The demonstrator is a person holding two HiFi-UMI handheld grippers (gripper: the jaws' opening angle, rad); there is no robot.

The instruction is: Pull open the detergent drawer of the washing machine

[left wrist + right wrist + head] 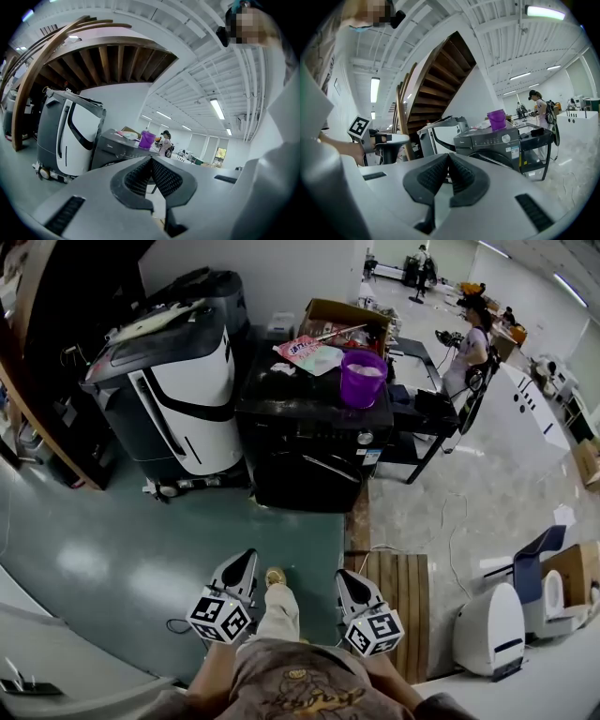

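Left tool (247, 561): pressed together, empty.
Right tool (346, 577): pressed together, empty.
Washing machine (314, 460): well apart from both.
Risk: shut tools may slide off its drawer, or knock the purple bucket (363, 378).

**Open floor ahead, clutter on both flanks**

Ahead of the left claw (246, 561) and the right claw (348, 577), a stretch of green floor (187, 531) runs open up to the front of the washing machine (314, 451). That leaves a straight path to its face. Ahead and left of the left claw, a white-and-black machine (178, 390) stands just beside the washer and closes off that flank. Ahead and right of the right claw, a black cart (427, 413) crowds the washer's other side. A purple bucket (363, 377) sits on the washer's top, above its front panel. Just right of the right claw, a wooden slat board (403, 601) lies on the floor. Far left of the left claw, a wooden staircase (47, 442) walls in that side.
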